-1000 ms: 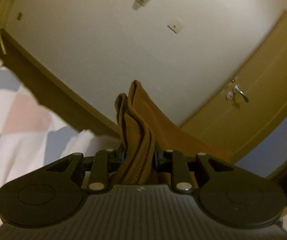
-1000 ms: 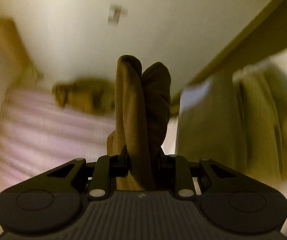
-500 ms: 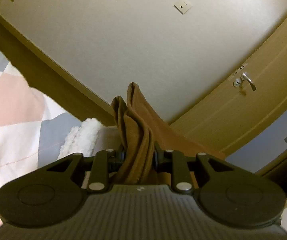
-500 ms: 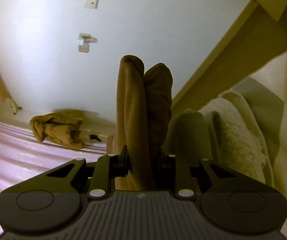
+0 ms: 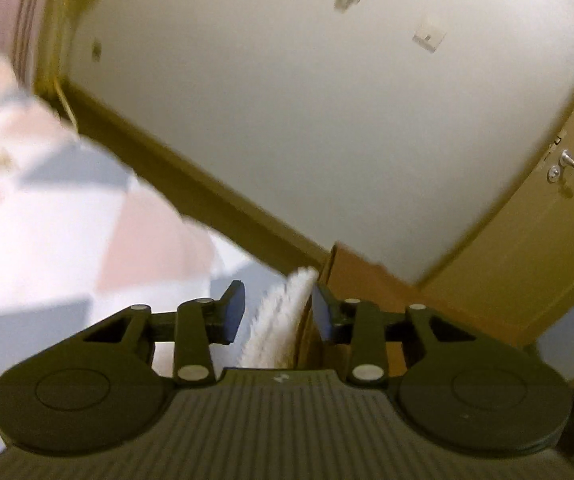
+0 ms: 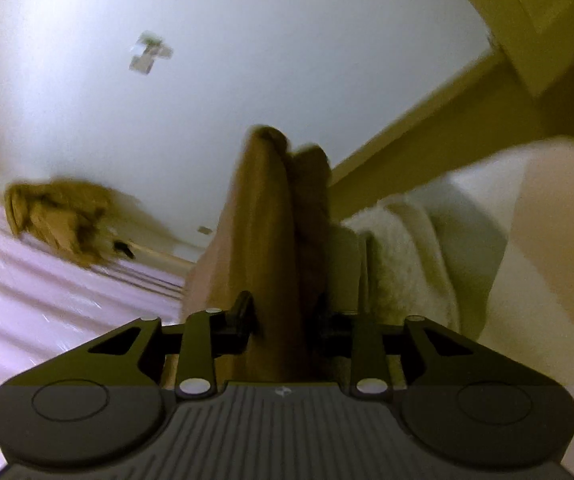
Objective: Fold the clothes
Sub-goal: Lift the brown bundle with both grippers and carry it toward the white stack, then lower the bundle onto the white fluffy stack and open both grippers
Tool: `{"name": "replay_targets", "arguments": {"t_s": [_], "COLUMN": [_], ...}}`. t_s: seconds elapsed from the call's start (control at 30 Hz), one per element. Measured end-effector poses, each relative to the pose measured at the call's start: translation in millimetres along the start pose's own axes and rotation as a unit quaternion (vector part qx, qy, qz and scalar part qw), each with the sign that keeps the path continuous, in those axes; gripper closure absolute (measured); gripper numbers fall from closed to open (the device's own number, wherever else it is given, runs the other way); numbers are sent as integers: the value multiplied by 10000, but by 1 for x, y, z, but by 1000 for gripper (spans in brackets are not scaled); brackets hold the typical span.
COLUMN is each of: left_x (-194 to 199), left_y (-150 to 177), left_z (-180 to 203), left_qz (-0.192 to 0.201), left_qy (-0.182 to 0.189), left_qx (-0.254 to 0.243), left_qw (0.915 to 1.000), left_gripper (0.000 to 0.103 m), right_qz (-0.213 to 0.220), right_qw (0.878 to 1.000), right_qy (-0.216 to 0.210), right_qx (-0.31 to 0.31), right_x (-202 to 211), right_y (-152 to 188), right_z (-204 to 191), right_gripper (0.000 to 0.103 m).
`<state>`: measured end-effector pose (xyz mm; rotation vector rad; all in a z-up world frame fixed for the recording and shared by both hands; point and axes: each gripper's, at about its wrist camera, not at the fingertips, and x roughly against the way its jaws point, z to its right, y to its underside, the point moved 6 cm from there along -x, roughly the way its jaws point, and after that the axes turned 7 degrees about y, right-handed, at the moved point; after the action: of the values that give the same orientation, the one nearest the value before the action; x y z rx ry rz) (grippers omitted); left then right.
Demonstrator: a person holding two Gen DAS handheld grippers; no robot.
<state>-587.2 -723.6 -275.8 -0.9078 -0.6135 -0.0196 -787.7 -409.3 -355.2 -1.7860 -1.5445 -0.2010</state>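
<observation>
The brown garment (image 6: 263, 220) stands folded between the fingers of my right gripper (image 6: 283, 320). Its jaws are opening, and the cloth still fills the gap and touches both pads. My left gripper (image 5: 277, 312) is open with its jaws still opening, and nothing is between its pads. In the left wrist view, the brown garment (image 5: 367, 280) lies flat just beyond and right of the right finger. A white fleece edge (image 5: 283, 320) shows on the bed behind the gap.
A bedcover (image 5: 87, 220) with pink, grey and white patches spreads to the left. A door (image 5: 527, 260) with a handle (image 5: 573, 168) is at the right. In the right wrist view, a crumpled tan garment (image 6: 59, 220) lies on a pink striped sheet (image 6: 47, 300). A white fleece blanket (image 6: 407, 248) is on the right.
The left gripper has opened and let go of the brown garment, which now lies beyond it. The right gripper has sunk and tilted, with the garment still between its fingers.
</observation>
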Motion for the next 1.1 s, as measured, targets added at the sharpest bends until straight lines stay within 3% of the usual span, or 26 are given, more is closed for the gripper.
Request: {"name": "replay_targets", "arguments": {"t_s": [0.1, 0.23, 0.33, 0.4, 0.47, 0.53, 0.67, 0.73, 0.83, 0.93, 1.1], "left_x": [12, 7, -10, -22, -28, -32, -35, -20, 6, 26, 28], "left_y": [3, 33, 61, 77, 88, 90, 85, 83, 85, 95, 114], "left_z": [33, 68, 54, 40, 32, 30, 28, 37, 52, 60, 52], "left_qz": [166, 181, 45, -4, 80, 208, 269, 285, 434, 512, 478], "left_qy": [81, 39, -241, -441, -396, -381, -477, -645, -725, -706, -828], "left_qx": [-660, -1698, -1974, -2094, -2109, -2067, -1961, -2110, -2409, -2492, -2434], "left_qw": [9976, 9853, 9800, 9768, 9767, 9774, 9791, 9749, 9669, 9645, 9652], "left_gripper": [79, 81, 81, 81, 80, 79, 75, 78, 80, 80, 79], "right_qz": [568, 1492, 1750, 1688, 1470, 1237, 1274, 1250, 1247, 1597, 1605], "right_qw": [9867, 9322, 9000, 8827, 8808, 8927, 9050, 9103, 9063, 8998, 8847], "right_qy": [640, 824, 695, 757, 845, 762, 507, 450, 428, 122, -280], "right_qx": [1379, 3193, 3932, 4320, 4422, 4266, 4026, 3920, 4015, 4058, 4368], "right_x": [26, 36, 18, -2, -22, -34, -37, -36, -23, 16, 64], "right_y": [-9, -9, 0, 8, 15, 20, 28, 26, 18, 15, 47], "right_z": [-27, -72, -83, -74, -54, -30, -6, -3, -13, -28, -34], "right_gripper": [65, 65, 66, 68, 67, 68, 68, 68, 67, 67, 67]}}
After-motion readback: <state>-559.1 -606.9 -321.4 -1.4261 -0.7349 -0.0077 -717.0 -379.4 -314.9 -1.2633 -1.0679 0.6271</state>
